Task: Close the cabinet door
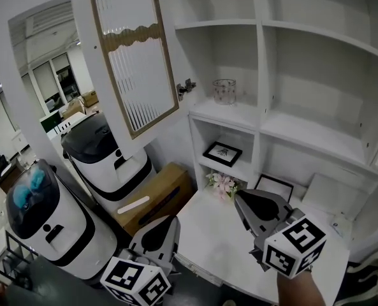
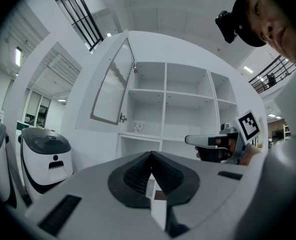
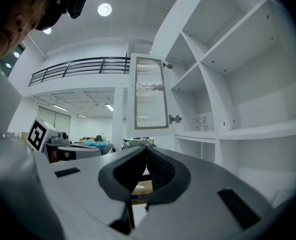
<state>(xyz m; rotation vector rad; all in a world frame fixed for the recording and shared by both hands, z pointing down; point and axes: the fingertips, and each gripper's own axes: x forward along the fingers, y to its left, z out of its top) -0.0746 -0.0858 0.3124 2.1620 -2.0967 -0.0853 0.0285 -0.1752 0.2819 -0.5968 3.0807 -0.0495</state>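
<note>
Entry: both grippers held low and level over the white countertop (image 1: 217, 244), in front of the open-shelf cabinet (image 1: 260, 129); neither touches anything.

Left gripper (image 1: 171, 220): jaws pressed fully together, nothing between them, confirmed in its own view (image 2: 150, 178). Right gripper (image 1: 238, 195): the same, jaws together and empty (image 3: 145, 170). I judge this suits the job; a door is pushed rather than gripped, and closed jaws give one blunt tip to push with.

Cabinet door (image 1: 132, 56): upper left of the cabinet, well above and apart from both grippers; swung wide open. Its long axis is upright; it hangs on the hinge (image 1: 186, 88) at the edge nearest the shelves, and its free edge points out to the left in the head view, away from the cabinet. The ribbed glass panel faces roughly towards me.

Judgement: the task is not yet started on the door itself; the next move is to raise a gripper to the free edge and swing it rightwards. The glass jar (image 1: 224, 91) sits well back on its shelf, so I expect no fouling.
</note>
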